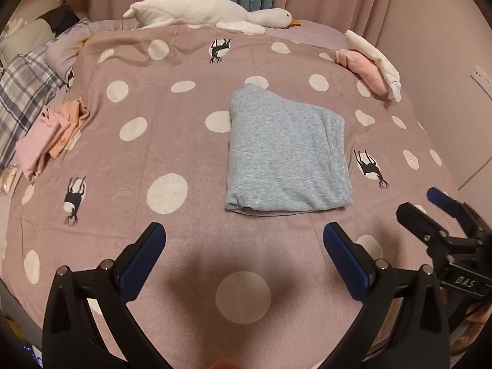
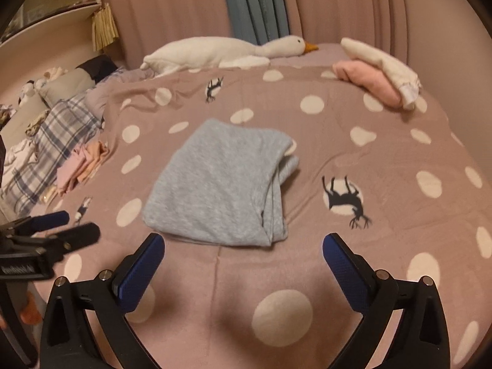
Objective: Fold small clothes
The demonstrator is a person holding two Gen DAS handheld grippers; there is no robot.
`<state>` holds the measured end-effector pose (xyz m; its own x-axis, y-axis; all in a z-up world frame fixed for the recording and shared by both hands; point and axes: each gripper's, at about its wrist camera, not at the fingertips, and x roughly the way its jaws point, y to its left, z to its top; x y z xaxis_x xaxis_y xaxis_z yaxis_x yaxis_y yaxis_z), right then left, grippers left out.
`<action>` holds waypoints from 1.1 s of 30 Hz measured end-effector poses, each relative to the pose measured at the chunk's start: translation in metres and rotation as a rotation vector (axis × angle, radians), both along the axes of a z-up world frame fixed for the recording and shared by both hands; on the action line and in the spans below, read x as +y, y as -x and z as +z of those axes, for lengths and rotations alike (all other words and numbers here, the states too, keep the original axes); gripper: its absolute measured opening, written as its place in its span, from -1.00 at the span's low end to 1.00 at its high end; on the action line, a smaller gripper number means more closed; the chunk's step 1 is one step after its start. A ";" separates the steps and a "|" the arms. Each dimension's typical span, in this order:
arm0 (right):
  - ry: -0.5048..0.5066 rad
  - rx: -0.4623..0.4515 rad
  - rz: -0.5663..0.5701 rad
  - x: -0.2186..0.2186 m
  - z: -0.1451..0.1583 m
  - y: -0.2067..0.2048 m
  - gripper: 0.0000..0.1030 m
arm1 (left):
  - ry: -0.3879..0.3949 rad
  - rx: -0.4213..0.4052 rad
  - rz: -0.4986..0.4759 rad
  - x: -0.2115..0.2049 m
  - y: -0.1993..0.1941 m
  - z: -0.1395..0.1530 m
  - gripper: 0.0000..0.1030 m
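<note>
A light blue-grey garment [image 1: 286, 153] lies folded into a rectangle on the pink spotted bedspread [image 1: 172, 141]; it also shows in the right wrist view [image 2: 221, 184]. My left gripper [image 1: 244, 240] is open and empty, held above the bedspread just short of the garment's near edge. My right gripper [image 2: 243, 249] is open and empty, also just short of the near edge. The right gripper shows at the right of the left wrist view [image 1: 430, 206], and the left gripper at the left of the right wrist view [image 2: 70, 224].
A pile of pink and orange clothes [image 1: 52, 135] lies at the bed's left side. Folded pink and cream clothes [image 1: 375, 64] lie at the back right. A white goose plush [image 1: 209, 12] lies along the far edge before curtains. Plaid bedding [image 1: 21, 98] is at the left.
</note>
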<state>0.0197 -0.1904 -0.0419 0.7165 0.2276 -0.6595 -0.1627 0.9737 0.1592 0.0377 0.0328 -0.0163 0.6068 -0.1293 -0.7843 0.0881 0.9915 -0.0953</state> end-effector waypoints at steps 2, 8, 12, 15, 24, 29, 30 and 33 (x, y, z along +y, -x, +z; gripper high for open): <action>0.013 -0.020 0.004 0.004 0.009 0.006 0.98 | -0.017 -0.021 0.013 0.002 0.003 0.006 0.99; 0.013 -0.035 0.013 0.010 0.016 0.008 0.98 | -0.058 -0.020 0.061 0.004 -0.002 0.002 0.99; 0.022 -0.005 0.014 0.014 0.007 0.006 0.98 | -0.072 -0.017 0.062 0.002 -0.001 0.001 0.99; 0.028 -0.008 0.018 0.015 0.010 0.009 0.98 | -0.070 -0.021 0.066 0.004 0.000 0.003 0.99; 0.042 -0.012 0.014 0.016 0.012 0.011 0.98 | -0.079 -0.011 0.066 0.002 0.001 0.003 0.99; 0.039 -0.010 0.017 0.015 0.011 0.010 0.98 | -0.078 -0.007 0.060 0.000 0.002 0.004 0.99; 0.038 -0.009 0.017 0.015 0.011 0.010 0.98 | -0.079 -0.007 0.059 -0.001 0.003 0.005 0.99; 0.035 -0.012 0.011 0.014 0.012 0.010 0.98 | -0.082 -0.010 0.057 -0.003 0.003 0.006 0.99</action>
